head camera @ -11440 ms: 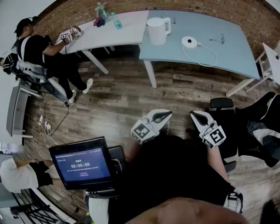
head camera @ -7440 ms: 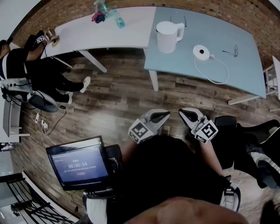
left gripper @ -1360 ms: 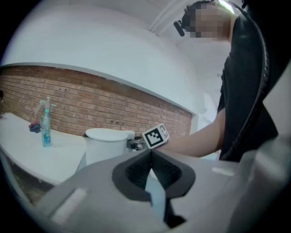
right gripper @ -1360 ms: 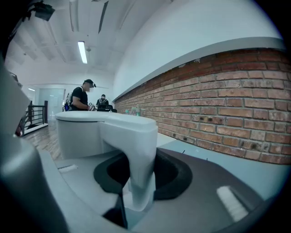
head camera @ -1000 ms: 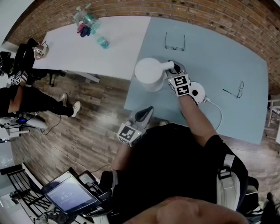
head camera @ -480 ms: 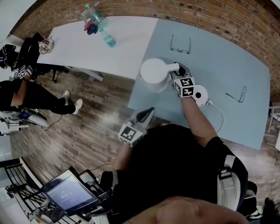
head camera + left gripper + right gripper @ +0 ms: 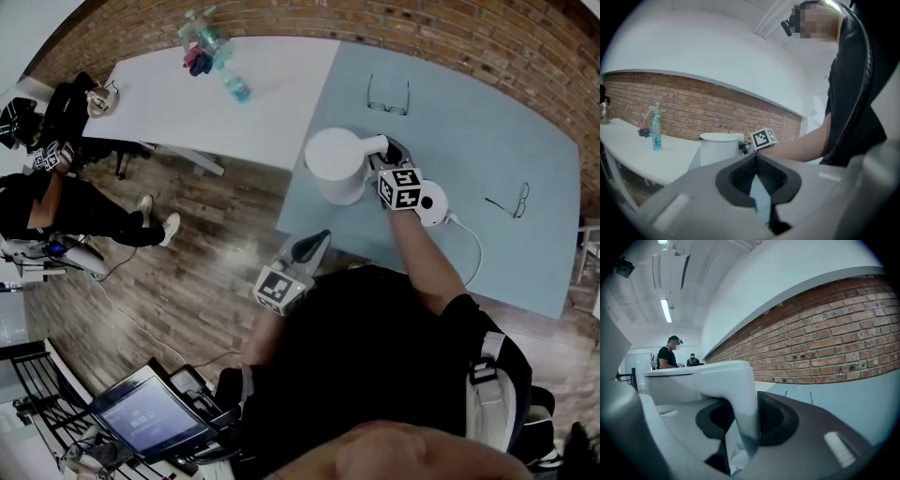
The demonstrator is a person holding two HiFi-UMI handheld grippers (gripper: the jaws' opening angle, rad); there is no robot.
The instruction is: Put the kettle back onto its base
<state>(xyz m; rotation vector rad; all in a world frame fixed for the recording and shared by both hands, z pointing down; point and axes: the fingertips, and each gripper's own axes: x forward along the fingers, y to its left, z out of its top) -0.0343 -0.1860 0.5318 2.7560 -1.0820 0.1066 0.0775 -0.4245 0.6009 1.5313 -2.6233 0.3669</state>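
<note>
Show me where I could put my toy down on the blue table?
On the light blue table it's bare between the black-framed glasses by the wall and the thin glasses at right, and at the near-left corner before the white plastic kettle. Crowded: around the kettle and its round white base.

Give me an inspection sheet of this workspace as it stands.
Surface: light blue table, white table adjoining.
Job's things: white electric kettle on the blue table beside its round white base, not on it.
Clutter: thin-framed glasses, a second pair; plastic bottles on the white table.
Grippers: right gripper open, jaws just been opening, kettle handle between them; left gripper shut, empty.
Cables: white cord from the base.
Surroundings: brick wall, wood floor, seated person, screen.
</note>
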